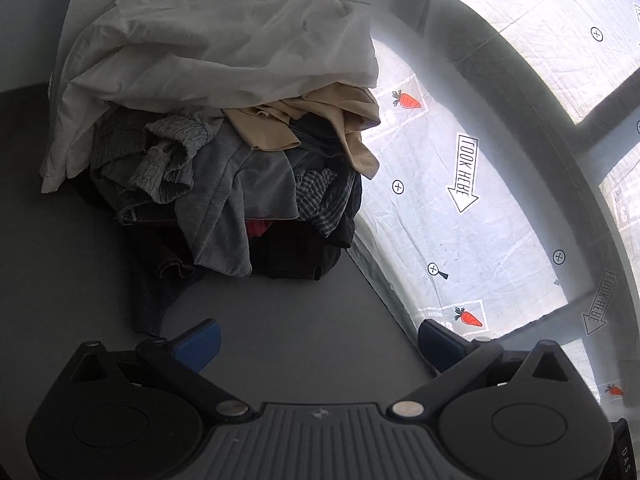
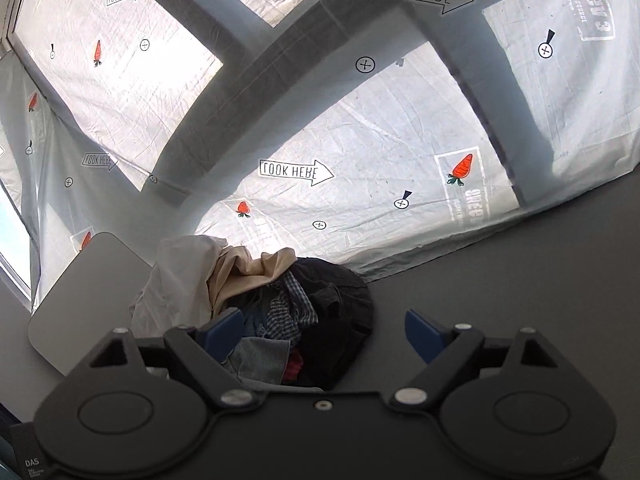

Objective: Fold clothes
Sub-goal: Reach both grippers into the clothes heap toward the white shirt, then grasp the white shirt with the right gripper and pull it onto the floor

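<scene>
A pile of clothes [image 1: 224,152] lies on the grey table [image 1: 288,320]: a white garment [image 1: 216,40] on top, a beige one [image 1: 320,120], grey, checked and black pieces below. My left gripper [image 1: 316,340] is open and empty, short of the pile's near edge. In the right wrist view the same pile [image 2: 260,300] lies just ahead. My right gripper [image 2: 324,332] is open and empty, its left finger [image 2: 224,330] in front of the pile's near side.
A printed white sheet [image 1: 480,200] with carrots and arrows hangs behind the table's far edge; it also shows in the right wrist view [image 2: 360,160]. A light grey board [image 2: 88,292] lies left of the pile. Bare table [image 2: 520,280] stretches to the right.
</scene>
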